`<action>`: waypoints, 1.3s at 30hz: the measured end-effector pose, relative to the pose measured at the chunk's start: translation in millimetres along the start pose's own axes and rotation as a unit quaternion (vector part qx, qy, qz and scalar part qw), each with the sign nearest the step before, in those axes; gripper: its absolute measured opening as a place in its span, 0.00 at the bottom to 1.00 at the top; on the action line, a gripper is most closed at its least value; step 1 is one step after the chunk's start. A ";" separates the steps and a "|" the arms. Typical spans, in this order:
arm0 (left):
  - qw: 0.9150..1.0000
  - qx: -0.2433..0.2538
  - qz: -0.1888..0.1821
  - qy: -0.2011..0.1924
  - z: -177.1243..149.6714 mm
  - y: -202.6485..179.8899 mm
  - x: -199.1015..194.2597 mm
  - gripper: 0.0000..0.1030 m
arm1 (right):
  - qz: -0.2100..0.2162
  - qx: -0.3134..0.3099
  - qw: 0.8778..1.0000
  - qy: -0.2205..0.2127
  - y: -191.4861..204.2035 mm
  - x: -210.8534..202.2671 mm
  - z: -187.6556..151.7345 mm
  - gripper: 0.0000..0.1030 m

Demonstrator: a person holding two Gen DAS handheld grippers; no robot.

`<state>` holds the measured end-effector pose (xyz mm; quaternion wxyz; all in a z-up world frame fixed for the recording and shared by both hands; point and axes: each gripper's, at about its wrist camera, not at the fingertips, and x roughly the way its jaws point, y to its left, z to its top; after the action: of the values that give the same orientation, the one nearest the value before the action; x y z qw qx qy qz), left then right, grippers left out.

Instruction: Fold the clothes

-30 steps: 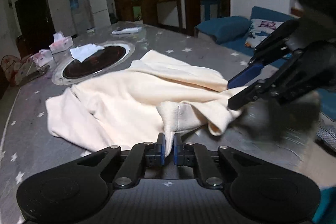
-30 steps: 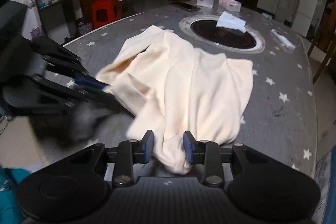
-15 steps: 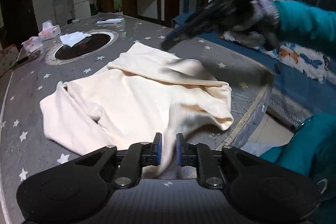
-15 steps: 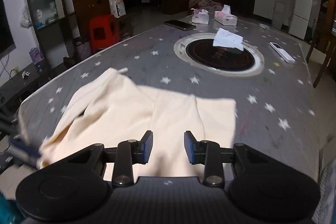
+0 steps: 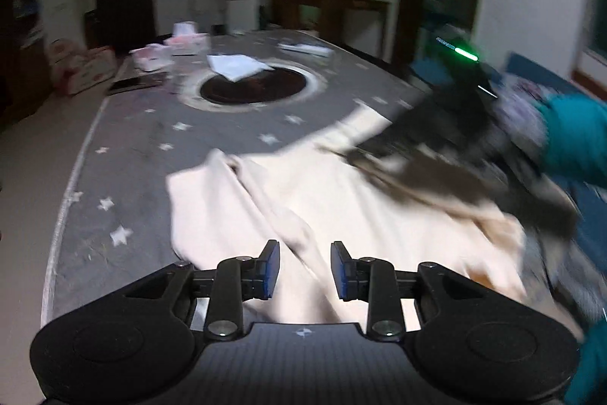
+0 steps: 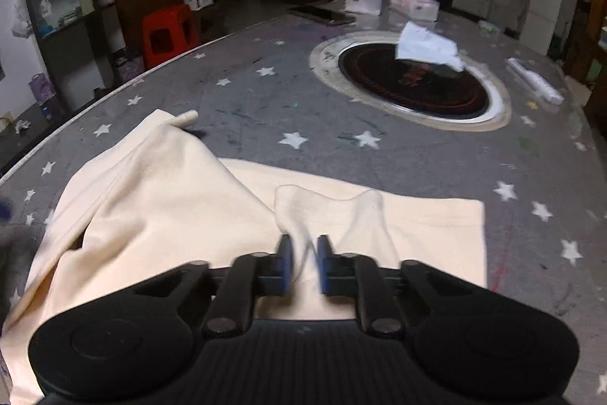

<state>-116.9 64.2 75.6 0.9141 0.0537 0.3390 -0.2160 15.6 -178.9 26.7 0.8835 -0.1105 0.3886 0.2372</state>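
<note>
Left gripper jaws just spread, dropping the cream garment; right gripper jaws closing, pinching a raised fold, likely starting the next fold.

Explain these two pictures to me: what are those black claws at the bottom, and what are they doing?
No robot here: a person holds a tool in each hand, each with a camera looking along its two fingers. One picture comes from the left hand-held gripper, the other from the right hand-held gripper. A cream garment lies on a grey star-patterned table, which has a round dark hotplate with a white paper on it. The left jaws have just been opening and stand apart over the cloth. The right jaws have just been closing, with a fold of the garment between them.
</note>
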 end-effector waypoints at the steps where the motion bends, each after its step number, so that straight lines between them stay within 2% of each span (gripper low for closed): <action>1: 1.000 -0.012 0.008 -0.002 6.0 4.3 7.5 0.31 | -0.015 0.002 1.000 -0.007 -2.6 -8.0 -2.3 0.04; 6: 0.996 -0.074 0.043 -0.005 31.2 28.1 44.4 0.32 | -0.081 0.019 0.996 -0.032 -31.4 -59.7 -23.8 0.03; 7: 0.996 -0.078 0.053 -0.005 34.4 30.7 51.2 0.34 | -0.094 0.026 0.995 -0.032 -38.9 -71.2 -31.7 0.03; 8: 0.995 -0.082 0.064 -0.003 36.3 33.6 58.8 0.40 | -0.106 0.034 0.993 -0.031 -46.4 -82.7 -39.5 0.03; 10: 0.992 -0.088 0.088 0.002 39.7 39.5 74.0 0.47 | -0.151 0.050 0.987 -0.018 -64.0 -107.3 -58.1 0.03; 13: 0.990 -0.101 0.098 0.022 40.9 47.0 94.9 0.47 | -0.199 0.079 0.977 0.017 -85.6 -133.4 -86.9 0.06; 14: 0.989 -0.102 0.102 0.029 39.9 49.0 101.4 0.46 | -0.204 0.085 0.975 0.021 -89.6 -139.2 -93.6 0.07; 15: 0.989 -0.104 0.103 0.036 37.9 49.8 105.8 0.40 | -0.209 0.090 0.973 0.023 -93.0 -145.7 -100.3 0.09; 16: 0.988 -0.106 0.100 0.042 35.4 51.0 109.0 0.32 | -0.215 0.093 0.972 0.022 -95.0 -151.7 -105.3 0.11; 17: 0.988 -0.106 0.098 0.047 32.8 52.4 110.5 0.20 | -0.218 0.094 0.971 0.019 -95.6 -155.3 -107.1 0.11; 19: 0.988 -0.106 0.102 0.044 28.9 54.7 103.9 0.09 | -0.212 0.091 0.973 0.009 -93.5 -160.3 -105.7 0.14; 20: 0.988 -0.105 0.105 0.042 27.0 55.8 100.2 0.08 | -0.204 0.089 0.975 0.003 -92.0 -160.1 -102.5 0.18; 22: 0.987 -0.108 0.113 0.035 21.9 61.1 86.8 0.06 | -0.184 0.080 0.980 -0.009 -87.8 -156.9 -94.6 0.21; 24: 0.984 -0.104 0.140 0.034 16.8 68.0 74.6 0.05 | -0.164 0.068 0.984 -0.014 -80.6 -147.9 -83.3 0.21; 27: 0.976 -0.101 0.189 0.042 5.7 80.9 54.6 0.05 | -0.136 0.057 0.989 -0.015 -71.3 -130.9 -68.8 0.22; 30: 0.962 -0.096 0.249 0.061 -6.6 94.0 35.2 0.06 | -0.107 0.050 0.993 -0.013 -62.9 -110.9 -54.5 0.22; 32: 0.956 -0.094 0.266 0.079 -11.6 102.1 26.2 0.09 | -0.093 0.054 0.994 -0.009 -63.8 -98.4 -47.3 0.22; 35: 0.957 -0.114 0.254 0.083 -7.8 108.0 13.2 0.20 | -0.081 0.071 0.994 -0.004 -73.1 -79.3 -36.0 0.22; 39: 0.967 -0.139 0.209 0.044 15.8 102.2 6.9 0.36 | -0.068 0.101 0.992 0.002 -90.8 -54.8 -21.5 0.22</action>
<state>-58.7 150.0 78.4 0.9216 0.0053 0.3870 0.0312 15.8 -283.7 53.7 0.9035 -0.0472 0.4040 0.1353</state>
